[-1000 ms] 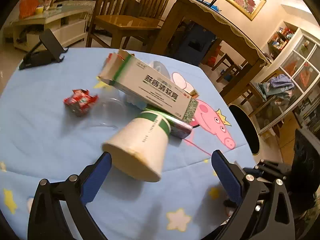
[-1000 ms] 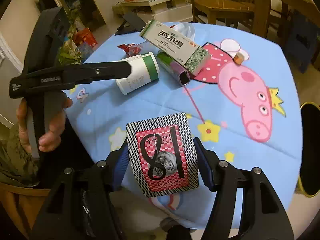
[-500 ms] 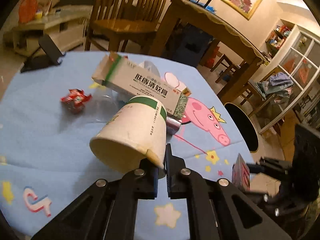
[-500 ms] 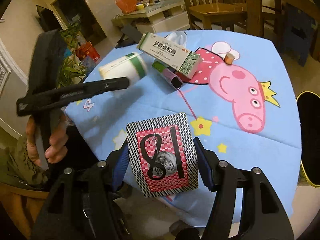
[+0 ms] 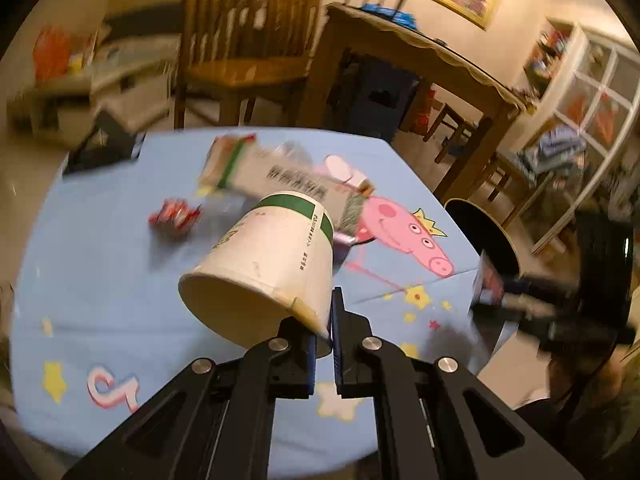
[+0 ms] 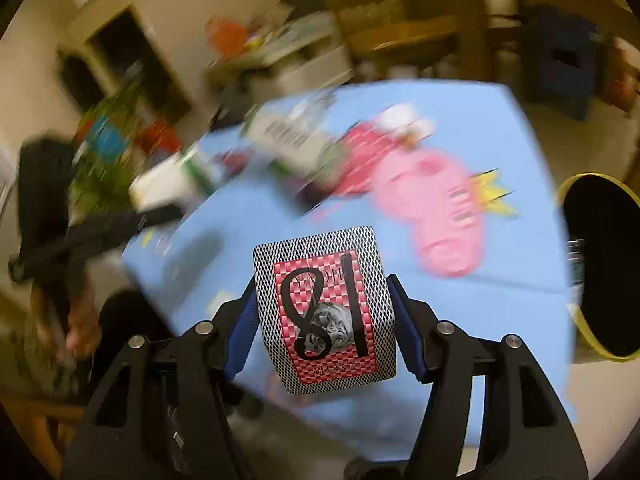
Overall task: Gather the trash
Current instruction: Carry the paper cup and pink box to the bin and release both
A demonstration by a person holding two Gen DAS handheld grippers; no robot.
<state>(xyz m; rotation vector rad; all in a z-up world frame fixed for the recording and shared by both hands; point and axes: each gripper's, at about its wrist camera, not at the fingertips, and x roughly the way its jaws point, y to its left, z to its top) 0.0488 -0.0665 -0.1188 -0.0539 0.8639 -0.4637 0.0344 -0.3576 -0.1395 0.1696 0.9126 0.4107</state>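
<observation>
My left gripper point(image 5: 325, 320) is shut on the rim of a white paper cup point(image 5: 272, 264) with a green band, held tilted above the blue tablecloth point(image 5: 100, 272). My right gripper point(image 6: 324, 312) is shut on a red and grey checked card box point(image 6: 324, 312) marked 18, held over the table's near edge. On the table lie a long white and green medicine box point(image 5: 276, 178), a red crumpled wrapper point(image 5: 174, 214) and a small purple box point(image 5: 344, 236) partly hidden by the cup. A black bin with a yellow rim point(image 6: 600, 264) stands on the floor to the right; it also shows in the left wrist view point(image 5: 484, 236).
A black phone stand point(image 5: 102, 146) sits at the table's far left. Wooden chairs point(image 5: 244, 60) and a wooden dining table point(image 5: 420, 48) stand behind. The right gripper with the card box shows blurred in the left wrist view point(image 5: 520, 300).
My left gripper closed on the cup's rim and has lifted it off the table. My right gripper, still holding the card box, has swung toward the bin; both views are blurred with motion.
</observation>
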